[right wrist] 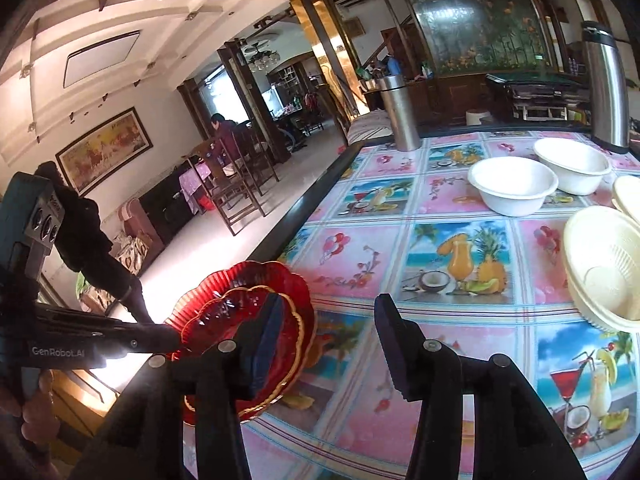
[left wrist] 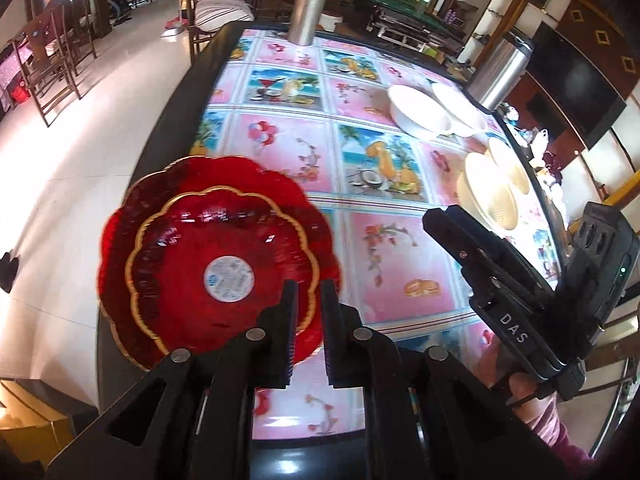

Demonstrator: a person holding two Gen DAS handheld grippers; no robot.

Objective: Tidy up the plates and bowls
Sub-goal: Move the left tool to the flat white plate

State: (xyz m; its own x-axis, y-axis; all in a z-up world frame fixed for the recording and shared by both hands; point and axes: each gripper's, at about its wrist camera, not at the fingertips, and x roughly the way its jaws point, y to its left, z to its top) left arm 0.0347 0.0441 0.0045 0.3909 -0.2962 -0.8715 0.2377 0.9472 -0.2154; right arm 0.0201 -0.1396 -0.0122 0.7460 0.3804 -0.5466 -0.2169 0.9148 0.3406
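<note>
Two red scalloped plates with gold rims lie stacked at the table's near-left corner, the smaller plate (left wrist: 192, 264) (right wrist: 224, 314) on the larger one (left wrist: 160, 188) (right wrist: 244, 276). My left gripper (left wrist: 310, 304) (right wrist: 160, 330) hovers over their near rim, its jaws a narrow gap apart with nothing gripped. My right gripper (right wrist: 334, 344) (left wrist: 444, 220) stands open just right of the plates, nothing between its fingers. Two white bowls (left wrist: 420, 114) (right wrist: 512, 192) sit side by side farther back. Cream ribbed bowls (left wrist: 492, 196) (right wrist: 604, 272) stand at the right.
The table (left wrist: 400, 280) (right wrist: 360, 248) has a colourful fruit-print cloth and a black edge. Two steel flasks (left wrist: 308, 8) (right wrist: 604, 88) stand at its far side. Beyond the left edge are a tiled floor, wooden chairs (right wrist: 236, 196) and a seated person (right wrist: 224, 132).
</note>
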